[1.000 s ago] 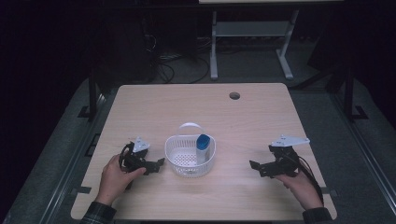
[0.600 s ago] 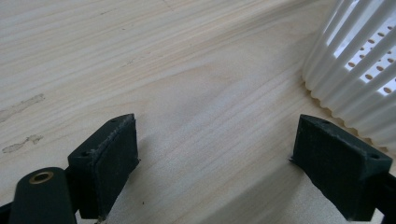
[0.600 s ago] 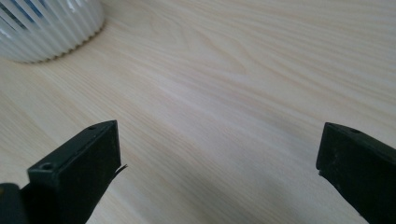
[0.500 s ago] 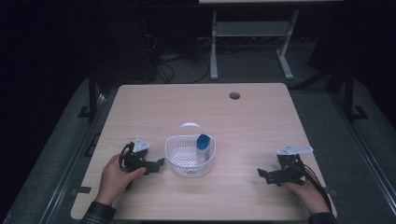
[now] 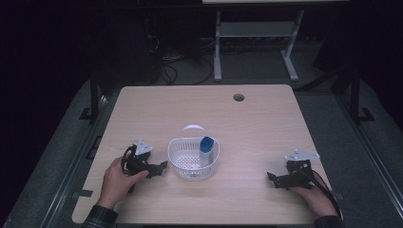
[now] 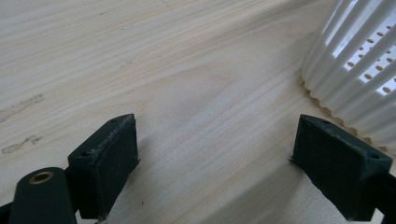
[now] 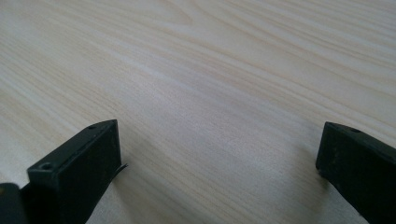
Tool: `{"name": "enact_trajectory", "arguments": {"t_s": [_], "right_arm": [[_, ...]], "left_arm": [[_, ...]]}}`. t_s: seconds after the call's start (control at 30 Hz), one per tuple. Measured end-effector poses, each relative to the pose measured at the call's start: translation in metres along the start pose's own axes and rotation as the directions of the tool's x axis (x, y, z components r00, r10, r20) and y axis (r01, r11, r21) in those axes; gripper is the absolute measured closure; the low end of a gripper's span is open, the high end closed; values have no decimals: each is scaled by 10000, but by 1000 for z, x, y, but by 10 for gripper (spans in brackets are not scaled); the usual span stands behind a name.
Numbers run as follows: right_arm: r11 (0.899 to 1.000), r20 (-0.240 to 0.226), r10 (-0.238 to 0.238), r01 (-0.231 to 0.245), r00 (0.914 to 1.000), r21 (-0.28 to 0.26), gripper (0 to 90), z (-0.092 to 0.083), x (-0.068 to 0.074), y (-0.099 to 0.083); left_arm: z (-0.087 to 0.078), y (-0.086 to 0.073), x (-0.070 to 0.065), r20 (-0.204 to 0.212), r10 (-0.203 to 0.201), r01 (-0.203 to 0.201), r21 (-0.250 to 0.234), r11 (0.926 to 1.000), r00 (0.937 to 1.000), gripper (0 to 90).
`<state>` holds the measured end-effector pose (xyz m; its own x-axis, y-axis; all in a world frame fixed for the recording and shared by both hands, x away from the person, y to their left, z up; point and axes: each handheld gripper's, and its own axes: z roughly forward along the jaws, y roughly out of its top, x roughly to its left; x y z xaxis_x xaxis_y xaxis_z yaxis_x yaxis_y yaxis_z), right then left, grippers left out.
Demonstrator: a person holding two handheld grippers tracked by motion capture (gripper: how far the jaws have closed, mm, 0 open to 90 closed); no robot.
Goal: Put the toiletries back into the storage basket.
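Standing near the front middle of the desk (image 5: 266,123), the white basket (image 5: 192,159) held an upright blue-capped bottle (image 5: 206,149) against its right wall. Thin slotted plastic was judged light, slightly flexible; the arched handle (image 5: 192,128) or rim offered best hold. Left gripper (image 5: 161,167) lay just beside it, jaws spread, empty. Right gripper (image 5: 272,178) rested well apart, jaws spread. Nothing obstructed.
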<state>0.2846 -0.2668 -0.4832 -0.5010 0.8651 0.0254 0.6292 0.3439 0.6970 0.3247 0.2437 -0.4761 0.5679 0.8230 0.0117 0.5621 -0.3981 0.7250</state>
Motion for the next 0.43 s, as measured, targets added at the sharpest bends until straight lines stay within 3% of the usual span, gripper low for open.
{"name": "enact_trajectory", "arguments": {"t_s": [0.43], "right_arm": [[10000, 22, 23, -23, 10000, -14, 0, 0, 0, 0]], "left_arm": [[0, 0, 0, 4, -3, 3, -7, 10000, 10000, 132]]}}
